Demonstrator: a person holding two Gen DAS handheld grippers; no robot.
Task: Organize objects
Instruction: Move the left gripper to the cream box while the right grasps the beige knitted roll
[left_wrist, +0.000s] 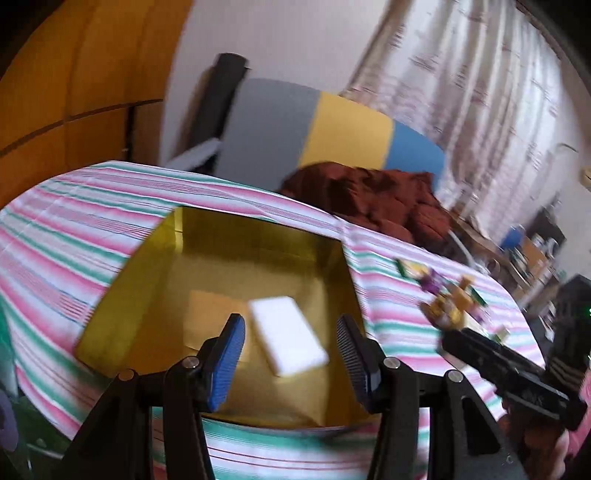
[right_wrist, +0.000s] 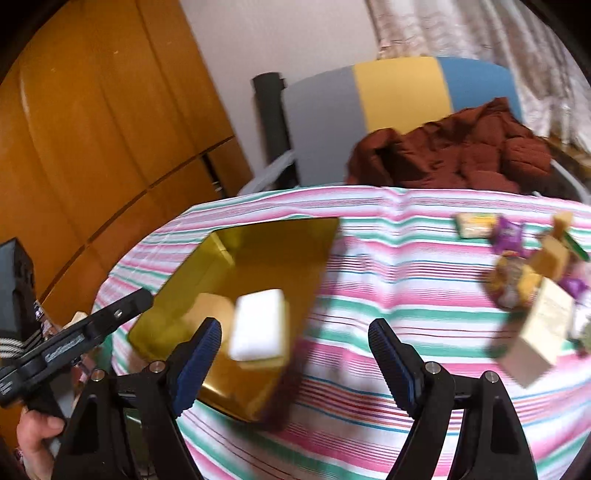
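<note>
An open gold box (left_wrist: 258, 236) (right_wrist: 266, 240) stands on the striped tablecloth (left_wrist: 74, 229) (right_wrist: 388, 295). Inside it a white block (left_wrist: 288, 336) (right_wrist: 258, 325) rests over a tan packet (left_wrist: 212, 317) (right_wrist: 208, 306); both are blurred. My left gripper (left_wrist: 290, 319) hovers over the box's near side, open, with nothing between its blue pads. My right gripper (right_wrist: 294, 323) is open and empty at the box's right edge, over the cloth. A pile of snack packets and small boxes (left_wrist: 447, 299) (right_wrist: 532, 280) lies to the right of the box.
Behind the table stands a chair with a grey, yellow and blue back (left_wrist: 332, 129) (right_wrist: 399, 92), a brown jacket (left_wrist: 376, 199) (right_wrist: 461, 151) heaped on it. A wooden wardrobe (right_wrist: 92, 129) is at the left and a curtain (left_wrist: 480, 92) at the right. A hand (right_wrist: 37, 435) grips the left tool.
</note>
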